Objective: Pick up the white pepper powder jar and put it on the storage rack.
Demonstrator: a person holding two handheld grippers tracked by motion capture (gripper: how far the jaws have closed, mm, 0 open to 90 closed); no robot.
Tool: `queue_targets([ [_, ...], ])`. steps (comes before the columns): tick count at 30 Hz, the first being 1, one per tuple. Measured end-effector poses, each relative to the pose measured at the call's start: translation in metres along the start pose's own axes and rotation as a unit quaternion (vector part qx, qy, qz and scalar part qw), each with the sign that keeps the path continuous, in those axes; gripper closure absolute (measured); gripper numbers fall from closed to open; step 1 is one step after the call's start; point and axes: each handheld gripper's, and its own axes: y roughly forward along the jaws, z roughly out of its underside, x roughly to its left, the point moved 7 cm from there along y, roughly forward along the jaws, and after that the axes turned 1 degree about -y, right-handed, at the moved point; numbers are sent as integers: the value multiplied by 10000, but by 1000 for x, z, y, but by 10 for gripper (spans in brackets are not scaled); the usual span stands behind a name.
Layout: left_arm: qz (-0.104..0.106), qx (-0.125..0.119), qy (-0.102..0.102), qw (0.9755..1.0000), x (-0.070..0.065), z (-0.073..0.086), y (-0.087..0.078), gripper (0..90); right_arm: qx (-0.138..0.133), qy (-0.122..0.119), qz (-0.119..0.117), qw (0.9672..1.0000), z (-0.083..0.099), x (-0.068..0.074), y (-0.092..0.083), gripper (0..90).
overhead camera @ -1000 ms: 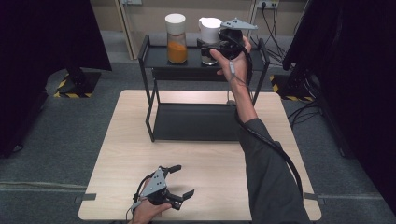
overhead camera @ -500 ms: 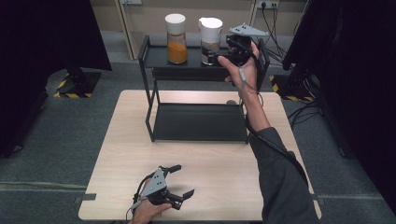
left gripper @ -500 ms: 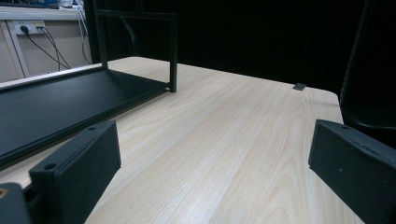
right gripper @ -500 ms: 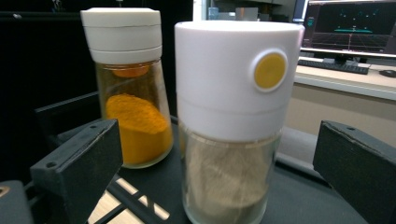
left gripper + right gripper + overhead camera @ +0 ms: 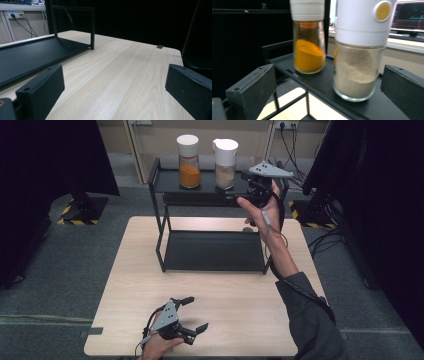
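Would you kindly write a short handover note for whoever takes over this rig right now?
Right gripper: open, jaws have just been opening, nothing gripped; it points at the beige spice jar.
Left gripper: open, holding nothing, low over the table.
Things: beige jar and orange spice jar both stand upright on the rack's top shelf.
Done: both jars are on the shelf.
Left: probably pull the right hand clear.

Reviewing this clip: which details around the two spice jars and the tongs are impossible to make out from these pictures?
- Beige-powder jar: top cut off by the right gripper view's upper edge.
- Orange-powder jar: blurred there, cap cropped.
- Right tongs: tips dark against the black rack in the high view.
- Rack's upper shelf: cut off by the left gripper view's top edge.
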Motion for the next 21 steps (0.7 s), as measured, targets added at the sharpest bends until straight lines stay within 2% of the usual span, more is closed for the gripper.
queue_targets([
  [13, -4, -32, -2, 10000, 1, 0, 0, 18, -332, 52, -490, 9982, 23, 9, -32, 5],
  [21, -31, -9, -23, 10000, 0, 0, 0, 18, -404, 49, -719, 9966, 41, 15, -52, 4],
])
